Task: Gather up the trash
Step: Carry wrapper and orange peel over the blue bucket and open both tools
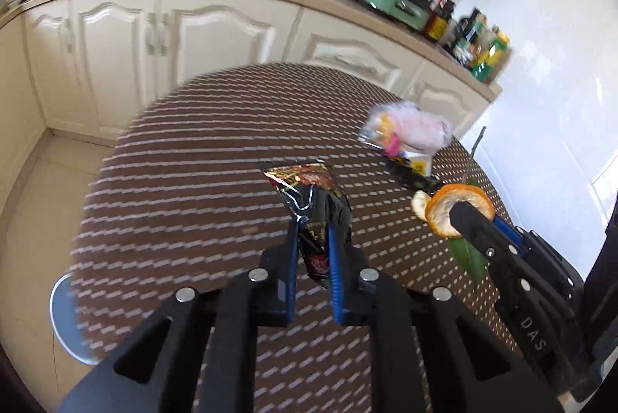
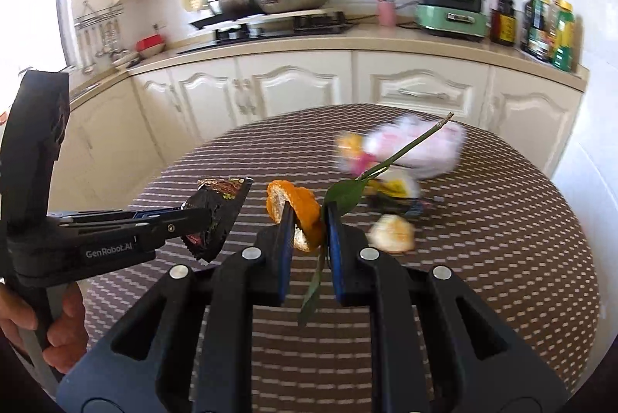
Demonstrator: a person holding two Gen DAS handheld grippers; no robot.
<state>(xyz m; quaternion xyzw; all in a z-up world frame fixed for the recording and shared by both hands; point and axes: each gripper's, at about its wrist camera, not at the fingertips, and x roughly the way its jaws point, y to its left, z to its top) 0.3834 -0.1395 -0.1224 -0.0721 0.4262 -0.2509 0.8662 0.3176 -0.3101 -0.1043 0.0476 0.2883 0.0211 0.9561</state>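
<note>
My left gripper [image 1: 313, 231] is shut on a dark crumpled snack wrapper [image 1: 309, 192], held above the brown striped round table [image 1: 174, 181]. That wrapper [image 2: 220, 208] also shows at the left of the right wrist view, in the left gripper [image 2: 201, 218]. My right gripper [image 2: 308, 216] is shut on an orange peel [image 2: 305, 212] together with a green leafy twig [image 2: 347, 192]. From the left wrist view the right gripper [image 1: 461, 216] holds the peel [image 1: 444, 208] at the right. More trash lies on the table: a pink and yellow plastic bag [image 2: 405, 150] and a pale peel piece [image 2: 392, 233].
Cream kitchen cabinets [image 2: 301, 84] and a counter with pots, a green cooker [image 2: 450, 11] and bottles [image 2: 502, 15] run behind the table. A person's hand [image 2: 58, 320] grips the left handle. A blue-grey stool [image 1: 65, 320] stands low at the table's left.
</note>
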